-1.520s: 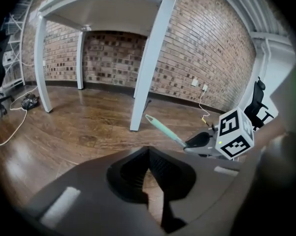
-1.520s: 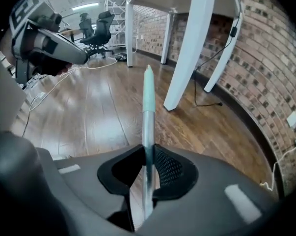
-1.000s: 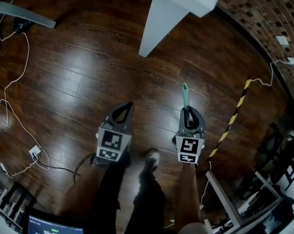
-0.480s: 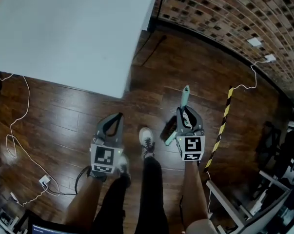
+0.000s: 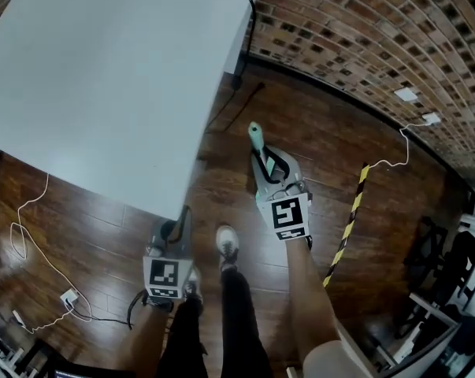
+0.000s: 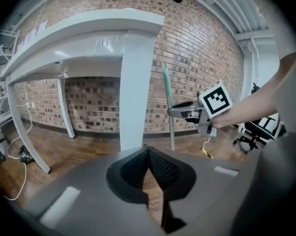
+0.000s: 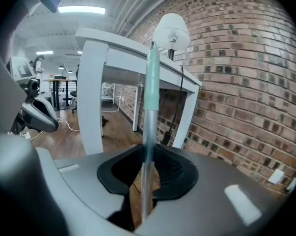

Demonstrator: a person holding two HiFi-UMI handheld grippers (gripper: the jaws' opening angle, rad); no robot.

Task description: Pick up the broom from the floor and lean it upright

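Observation:
The broom shows only as its handle: a metal pole with a pale green grip (image 5: 255, 138); the brush end is hidden. My right gripper (image 5: 267, 162) is shut on the pole just below the green grip, holding it upright beside the white table's corner. In the right gripper view the pole (image 7: 150, 97) runs straight up between the pads (image 7: 173, 167). The left gripper view shows the same pole (image 6: 166, 90) standing upright in the right gripper (image 6: 187, 113). My left gripper (image 5: 182, 219) hangs lower left by the table's edge, shut and empty, its pads (image 6: 160, 168) meeting in a point.
A large white table (image 5: 103, 77) fills the upper left, with a thick leg (image 6: 135, 92) close ahead. A brick wall (image 5: 363, 38) runs behind. A yellow-black striped strip (image 5: 347, 227) and white cables (image 5: 32, 235) lie on the wooden floor. The person's shoe (image 5: 228, 242) is between the grippers.
My right gripper has carried the broom handle up and toward the table corner and the wall. The left gripper has risen toward the table's edge. The head view now takes in more table.

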